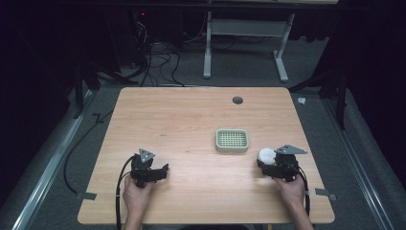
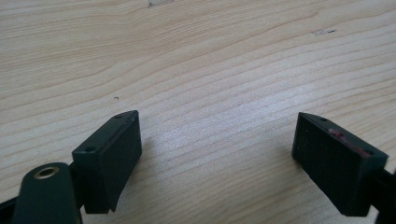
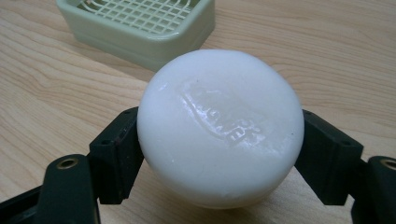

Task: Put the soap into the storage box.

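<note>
Soap (image 3: 219, 128) sat squeezed in the right hand-held gripper (image 3: 219, 154), probably slippery; left hand-held gripper (image 2: 217, 158) gaped empty.

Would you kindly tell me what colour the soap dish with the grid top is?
The soap dish is pale green, seen best in the right gripper view.
</note>
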### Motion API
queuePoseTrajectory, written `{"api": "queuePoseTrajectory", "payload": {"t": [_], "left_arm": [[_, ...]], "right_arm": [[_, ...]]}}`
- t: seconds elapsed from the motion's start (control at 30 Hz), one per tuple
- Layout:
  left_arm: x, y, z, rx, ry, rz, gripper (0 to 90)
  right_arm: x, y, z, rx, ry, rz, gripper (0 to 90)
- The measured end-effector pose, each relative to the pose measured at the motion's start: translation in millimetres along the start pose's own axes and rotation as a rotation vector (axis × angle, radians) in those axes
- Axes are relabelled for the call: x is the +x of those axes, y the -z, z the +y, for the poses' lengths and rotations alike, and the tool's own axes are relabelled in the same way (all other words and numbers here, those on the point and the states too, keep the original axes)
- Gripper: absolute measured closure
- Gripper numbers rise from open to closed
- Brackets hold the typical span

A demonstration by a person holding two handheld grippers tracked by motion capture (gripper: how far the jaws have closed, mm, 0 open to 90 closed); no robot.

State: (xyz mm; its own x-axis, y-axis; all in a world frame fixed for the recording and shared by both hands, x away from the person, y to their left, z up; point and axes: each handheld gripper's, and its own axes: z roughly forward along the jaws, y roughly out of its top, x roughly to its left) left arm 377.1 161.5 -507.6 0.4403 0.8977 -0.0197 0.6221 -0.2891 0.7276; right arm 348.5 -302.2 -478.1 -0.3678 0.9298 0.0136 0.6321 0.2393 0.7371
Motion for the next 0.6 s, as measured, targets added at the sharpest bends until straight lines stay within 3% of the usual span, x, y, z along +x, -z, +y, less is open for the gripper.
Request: {"api": "queuePoseTrajectory", "payload": {"t": [0.6], "left_arm": [[0.0,0.0,0.0,0.0,0.0,0.0,16.2]], "right_arm": [[4.3,3.6,8.3,-0.019,-0.008,0.039,24.7]]}}
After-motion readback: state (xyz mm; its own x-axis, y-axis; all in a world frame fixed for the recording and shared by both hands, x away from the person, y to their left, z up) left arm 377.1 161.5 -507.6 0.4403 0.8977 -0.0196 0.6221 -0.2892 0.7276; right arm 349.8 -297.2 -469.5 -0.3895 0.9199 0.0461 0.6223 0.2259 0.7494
